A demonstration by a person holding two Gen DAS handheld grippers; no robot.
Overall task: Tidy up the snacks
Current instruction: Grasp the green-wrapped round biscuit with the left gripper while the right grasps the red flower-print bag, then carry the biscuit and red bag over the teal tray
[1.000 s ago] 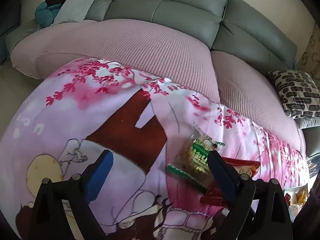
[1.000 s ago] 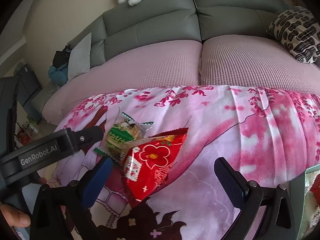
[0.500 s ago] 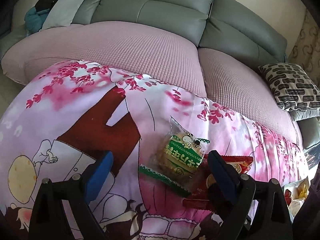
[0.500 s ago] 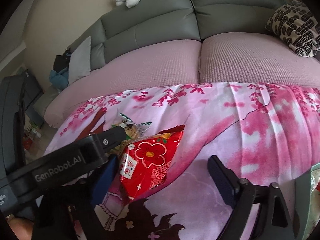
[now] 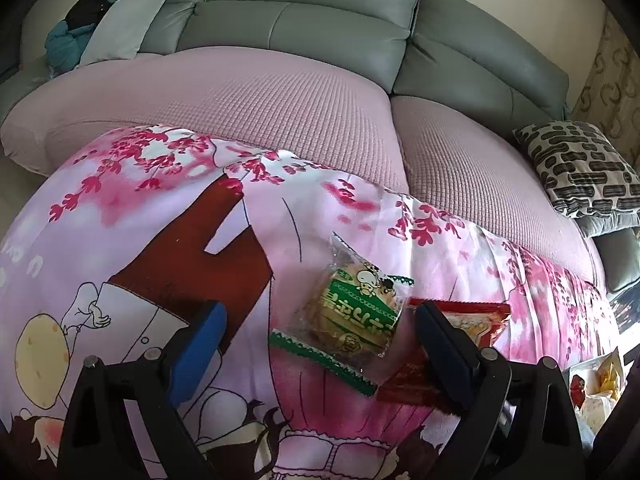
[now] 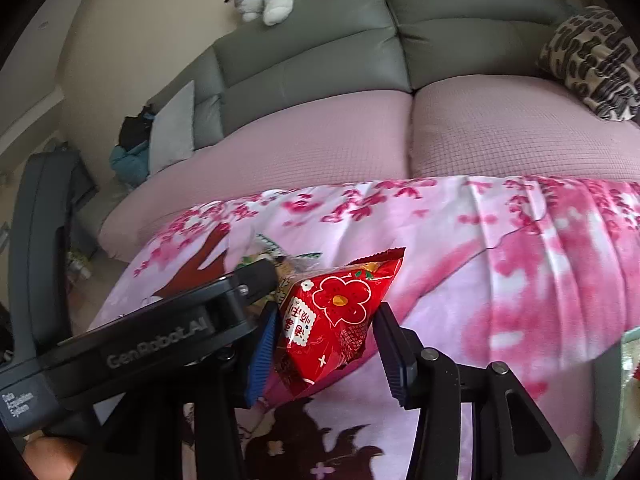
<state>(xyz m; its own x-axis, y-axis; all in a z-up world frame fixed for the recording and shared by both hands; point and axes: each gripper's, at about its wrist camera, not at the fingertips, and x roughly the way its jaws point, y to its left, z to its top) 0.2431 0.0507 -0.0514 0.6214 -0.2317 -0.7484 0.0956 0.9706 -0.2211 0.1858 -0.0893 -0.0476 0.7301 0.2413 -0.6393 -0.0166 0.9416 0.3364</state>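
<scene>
The right claw [image 6: 326, 344] has just been closing and now pinches the red flower-print snack packet [image 6: 340, 316] between its pads, on the pink blossom-print blanket [image 6: 520, 264]. The left claw [image 5: 320, 340] gapes released around the green-labelled cracker packet [image 5: 356, 320], lying at ten o'clock of the red one.

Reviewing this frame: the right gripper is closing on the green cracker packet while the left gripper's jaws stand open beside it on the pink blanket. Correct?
Not quite. The right gripper has just been closing on the red snack bag, not the green one; the right wrist view shows its pads against the bag's sides. The green cracker packet lies loose between the open jaws of the left gripper on the pink blanket.
</scene>
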